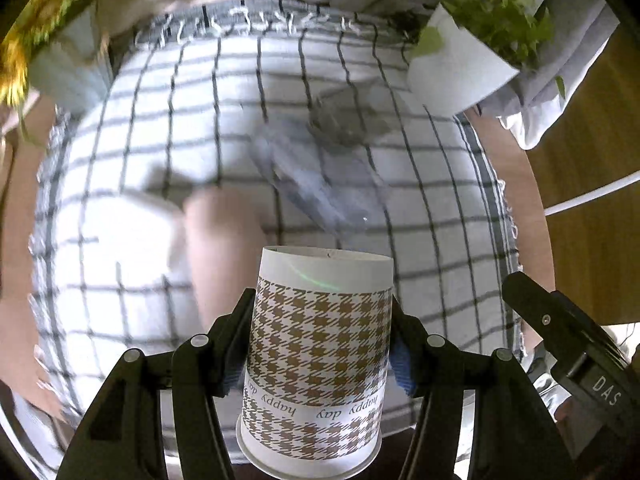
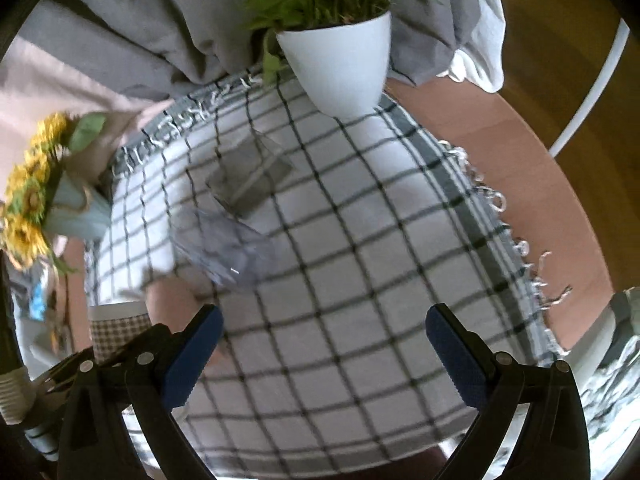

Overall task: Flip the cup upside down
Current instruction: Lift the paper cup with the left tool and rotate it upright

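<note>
A paper cup (image 1: 320,356) with a brown houndstooth print and the words "happy day" sits between the fingers of my left gripper (image 1: 322,344), which is shut on it. The print reads upside down; the rolled rim is nearest the camera and the flat base points away, over the checked cloth (image 1: 160,152). The cup also shows at the left edge of the right wrist view (image 2: 118,330). My right gripper (image 2: 324,344) is open and empty above the cloth (image 2: 360,280).
A white pot with a green plant (image 2: 340,60) stands at the cloth's far edge. A vase of yellow sunflowers (image 2: 32,208) stands at the left. A clear plastic container (image 2: 224,244) and a clear box (image 2: 248,176) lie mid-cloth. A stack of paper cups (image 2: 12,396) is at far left.
</note>
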`<state>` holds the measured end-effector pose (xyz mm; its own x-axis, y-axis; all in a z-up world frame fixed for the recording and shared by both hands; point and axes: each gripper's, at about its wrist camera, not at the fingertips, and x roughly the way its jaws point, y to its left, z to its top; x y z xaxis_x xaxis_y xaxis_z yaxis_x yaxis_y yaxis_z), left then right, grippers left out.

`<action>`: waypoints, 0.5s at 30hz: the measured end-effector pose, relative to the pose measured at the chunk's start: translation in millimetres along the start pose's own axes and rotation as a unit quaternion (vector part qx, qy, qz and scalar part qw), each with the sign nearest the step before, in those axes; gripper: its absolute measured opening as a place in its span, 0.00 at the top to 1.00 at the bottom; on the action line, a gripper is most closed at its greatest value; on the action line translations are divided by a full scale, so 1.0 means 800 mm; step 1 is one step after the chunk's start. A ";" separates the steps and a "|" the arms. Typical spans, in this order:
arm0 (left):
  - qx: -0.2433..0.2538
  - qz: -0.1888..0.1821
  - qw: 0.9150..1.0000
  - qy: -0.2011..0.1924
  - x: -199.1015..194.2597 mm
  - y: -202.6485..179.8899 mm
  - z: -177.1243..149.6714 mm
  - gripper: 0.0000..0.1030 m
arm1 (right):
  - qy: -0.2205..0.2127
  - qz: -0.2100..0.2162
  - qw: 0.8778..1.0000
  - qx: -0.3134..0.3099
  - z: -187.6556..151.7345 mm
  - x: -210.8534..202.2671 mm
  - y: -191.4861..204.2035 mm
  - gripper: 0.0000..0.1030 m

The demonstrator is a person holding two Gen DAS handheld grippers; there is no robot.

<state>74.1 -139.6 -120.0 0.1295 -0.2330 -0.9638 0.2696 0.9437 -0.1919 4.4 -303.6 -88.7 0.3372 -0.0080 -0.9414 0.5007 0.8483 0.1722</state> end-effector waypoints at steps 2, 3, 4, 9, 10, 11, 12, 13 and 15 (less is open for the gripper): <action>-0.009 -0.007 1.000 0.012 0.014 -0.012 -0.011 0.44 | 0.006 -0.006 1.000 -0.012 -0.006 0.002 -0.018 0.01; -0.012 -0.012 1.000 0.019 0.023 -0.020 -0.017 0.44 | 0.012 -0.009 1.000 -0.014 -0.008 0.004 -0.027 0.01; -0.016 -0.014 0.999 0.025 0.031 -0.027 -0.021 0.44 | 0.019 -0.011 1.000 -0.015 -0.009 0.007 -0.035 0.01; -0.041 -0.027 0.998 0.041 0.064 -0.056 -0.033 0.44 | 0.045 -0.029 0.998 -0.025 -0.013 0.021 -0.080 0.01; -0.046 -0.028 0.998 0.043 0.070 -0.061 -0.034 0.44 | 0.048 -0.031 0.998 -0.027 -0.013 0.023 -0.086 0.01; -0.049 -0.027 0.997 0.045 0.075 -0.065 -0.035 0.44 | 0.049 -0.036 0.998 -0.028 -0.012 0.025 -0.094 0.01; -0.051 -0.029 0.997 0.047 0.081 -0.070 -0.035 0.44 | 0.048 -0.041 0.998 -0.030 -0.011 0.026 -0.102 0.01; -0.051 -0.032 0.997 0.050 0.087 -0.075 -0.035 0.44 | 0.048 -0.046 0.997 -0.031 -0.010 0.027 -0.108 0.01; -0.052 -0.034 0.996 0.058 0.098 -0.085 -0.035 0.44 | 0.050 -0.050 0.997 -0.032 -0.008 0.030 -0.118 0.01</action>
<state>39.5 -215.2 -187.8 0.0024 -0.2741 -0.9617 0.1724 0.9474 -0.2696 -39.6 -380.6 -129.4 0.2058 -0.0448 -0.9776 0.4753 0.8778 0.0598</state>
